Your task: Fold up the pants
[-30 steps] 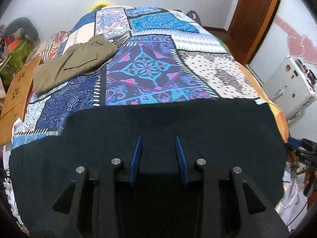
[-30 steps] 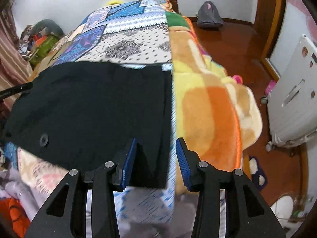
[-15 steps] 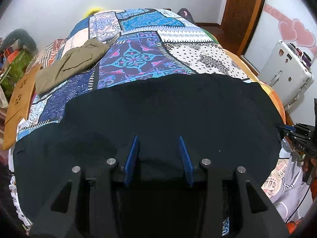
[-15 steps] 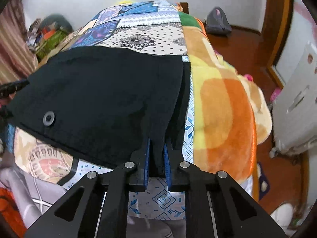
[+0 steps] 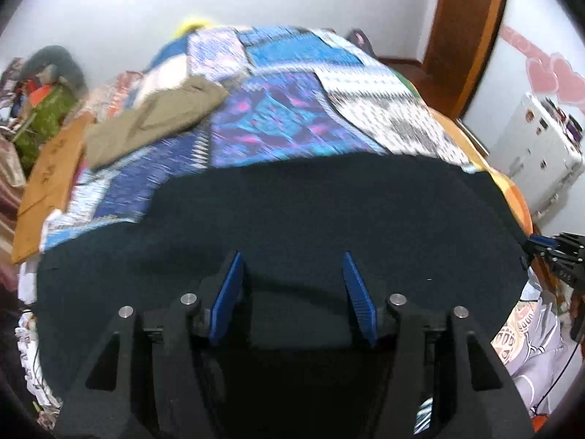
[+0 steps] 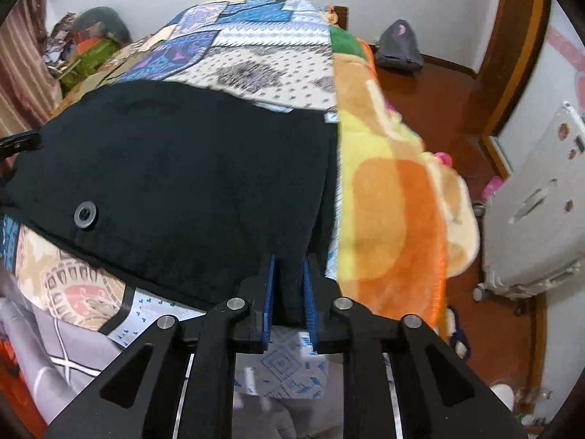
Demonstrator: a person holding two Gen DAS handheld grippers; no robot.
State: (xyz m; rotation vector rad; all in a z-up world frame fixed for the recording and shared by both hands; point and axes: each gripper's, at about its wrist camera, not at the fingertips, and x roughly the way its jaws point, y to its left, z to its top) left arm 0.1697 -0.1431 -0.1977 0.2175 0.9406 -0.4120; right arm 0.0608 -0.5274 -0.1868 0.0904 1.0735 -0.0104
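Currently I note the left gripper [image 5: 292,292] with fingers spread wide over the black pants [image 5: 310,219], which lie across the near end of the patchwork bed [image 5: 278,120]; my right gripper [image 6: 289,289] pinches their right edge

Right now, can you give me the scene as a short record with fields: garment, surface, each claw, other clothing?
garment: black pants, spread flat, button near the front edge
surface: bed with patchwork cover
left claw: open, fingers over the black cloth, not gripping
right claw: shut on the pants' right edge
other clothing: olive garment lying further back on the bed
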